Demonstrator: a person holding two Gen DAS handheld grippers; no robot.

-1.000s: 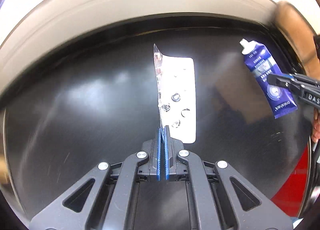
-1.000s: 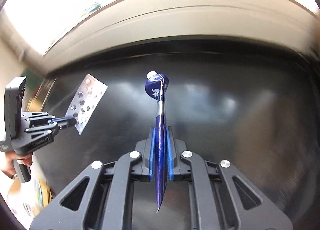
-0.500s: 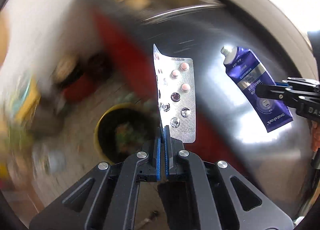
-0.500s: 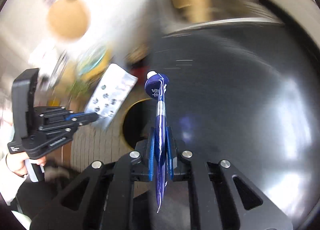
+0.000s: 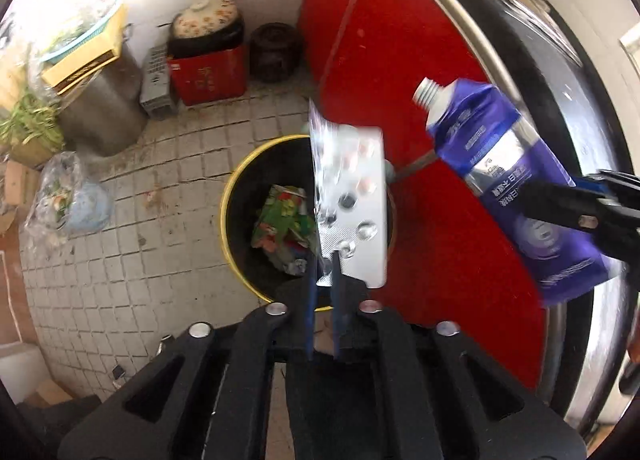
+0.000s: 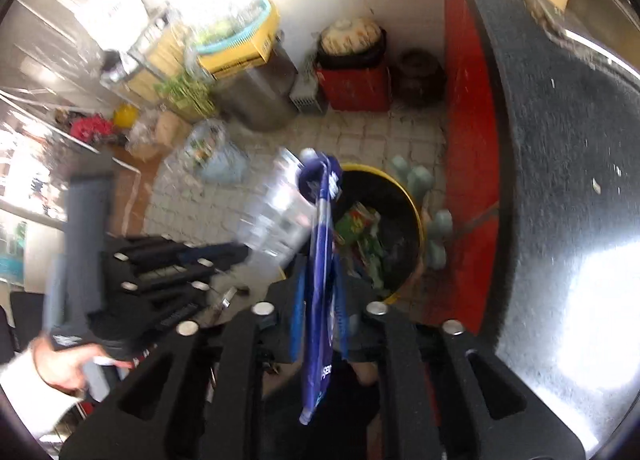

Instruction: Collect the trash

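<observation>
The yellow-rimmed bin [image 5: 236,195] sits on a tiled floor [image 5: 120,252] beside a red wall [image 5: 400,59]. Above it, the left gripper [image 5: 324,292] opens around a pill sheet [image 5: 352,195]; the right gripper [image 6: 320,324] opens, perhaps loosely, around a blue tube [image 6: 320,260].

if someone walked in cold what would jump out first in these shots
Probably the blue tube between the fingers of the right claw, and the silver pill strip between those of the left claw, both hanging over a yellow-rimmed bin on the tiled floor. Both claws' jaws are opening, so the pieces look about to drop. Next would be the red panel right beside the bin.
</observation>
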